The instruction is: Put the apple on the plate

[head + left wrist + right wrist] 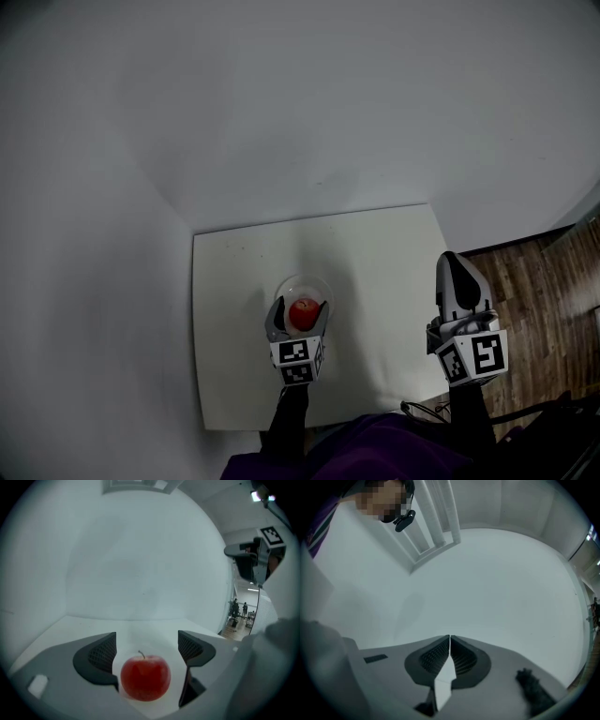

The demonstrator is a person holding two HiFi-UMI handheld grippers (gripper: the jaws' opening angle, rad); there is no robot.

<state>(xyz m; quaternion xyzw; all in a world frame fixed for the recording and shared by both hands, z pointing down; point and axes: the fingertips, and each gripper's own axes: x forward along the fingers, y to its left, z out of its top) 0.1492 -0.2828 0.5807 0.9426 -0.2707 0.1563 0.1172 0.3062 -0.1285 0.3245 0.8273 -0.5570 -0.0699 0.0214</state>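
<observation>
A red apple (303, 314) rests on a small pale plate (302, 282) near the middle of the white table (375, 253). My left gripper (300, 312) is open, one jaw on each side of the apple. In the left gripper view the apple (145, 677) sits upright between the dark pads (101, 656), with a clear gap on its right side and its left side close to the left pad. My right gripper (456, 267) is shut and empty, held over the table's right edge; in its own view the right gripper (450, 641) faces a bare wall.
The white table stands in a corner between two grey walls. Wooden floor (544, 300) lies to its right. A person's torso in dark purple (375, 455) fills the bottom edge. In the left gripper view my right gripper (255, 557) hangs at the upper right.
</observation>
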